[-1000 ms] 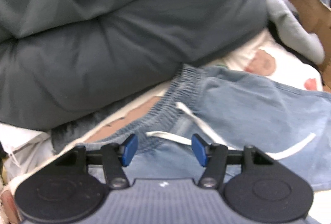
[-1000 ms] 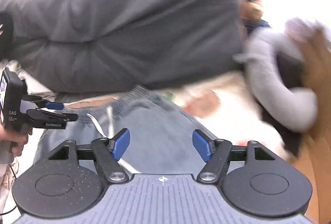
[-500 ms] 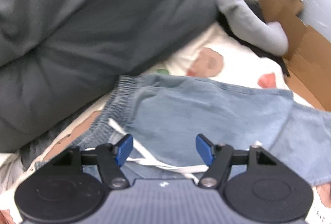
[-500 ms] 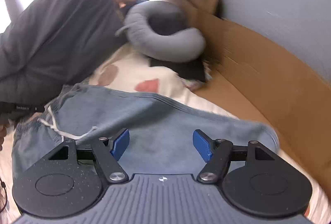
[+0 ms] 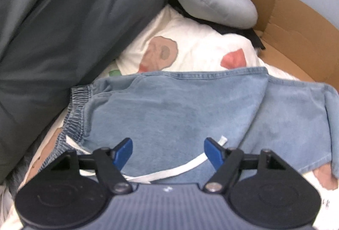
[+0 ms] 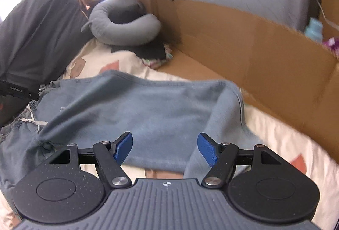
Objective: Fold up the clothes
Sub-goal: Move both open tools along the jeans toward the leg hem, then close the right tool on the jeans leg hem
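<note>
On the bed: blue denim shorts (image 5: 180, 107) lie flat
Left gripper (image 5: 168, 150): just opened wider, holding nothing
Right gripper (image 6: 165, 148): open, empty, moved to the leg end
Next, I think: fold

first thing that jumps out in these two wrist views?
The light blue denim shorts spread across the patterned sheet, white drawstring trailing near the left tool. Behind them a big dark grey pillow and a grey neck pillow beside brown cardboard.

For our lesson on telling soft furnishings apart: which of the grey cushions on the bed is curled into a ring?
The light grey neck pillow near the cardboard: it curls around a hollow, whereas the big dark grey pillow is a flat slab.
</note>
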Action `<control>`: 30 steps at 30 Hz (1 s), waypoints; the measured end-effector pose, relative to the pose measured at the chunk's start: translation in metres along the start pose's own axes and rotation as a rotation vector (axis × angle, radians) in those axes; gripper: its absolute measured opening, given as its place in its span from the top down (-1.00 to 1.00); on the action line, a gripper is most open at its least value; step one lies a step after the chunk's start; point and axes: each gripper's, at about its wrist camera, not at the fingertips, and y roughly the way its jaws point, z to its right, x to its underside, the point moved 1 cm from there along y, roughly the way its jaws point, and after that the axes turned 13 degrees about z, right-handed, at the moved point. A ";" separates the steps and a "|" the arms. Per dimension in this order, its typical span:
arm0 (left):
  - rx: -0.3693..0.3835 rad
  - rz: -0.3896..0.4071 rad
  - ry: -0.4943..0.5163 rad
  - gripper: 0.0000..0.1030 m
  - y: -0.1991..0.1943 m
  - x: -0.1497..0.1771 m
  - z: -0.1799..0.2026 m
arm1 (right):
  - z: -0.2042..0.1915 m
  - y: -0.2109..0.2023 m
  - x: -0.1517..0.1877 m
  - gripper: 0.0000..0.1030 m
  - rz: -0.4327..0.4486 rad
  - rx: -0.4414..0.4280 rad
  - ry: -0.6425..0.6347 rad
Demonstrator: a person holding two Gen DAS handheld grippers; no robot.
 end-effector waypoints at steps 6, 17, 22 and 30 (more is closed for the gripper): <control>0.064 0.003 0.006 -0.54 0.007 0.020 0.009 | 0.030 -0.006 0.025 -0.43 -0.063 0.073 0.073; 0.099 -0.005 -0.076 -0.54 0.019 0.035 0.006 | 0.070 -0.003 0.070 -0.43 -0.161 0.121 0.221; 0.120 -0.012 -0.070 -0.54 0.020 0.043 0.004 | 0.075 0.004 0.077 -0.43 -0.158 0.107 0.300; 0.122 -0.028 -0.143 -0.50 0.027 0.042 -0.012 | 0.086 0.031 0.082 -0.43 -0.159 0.118 0.447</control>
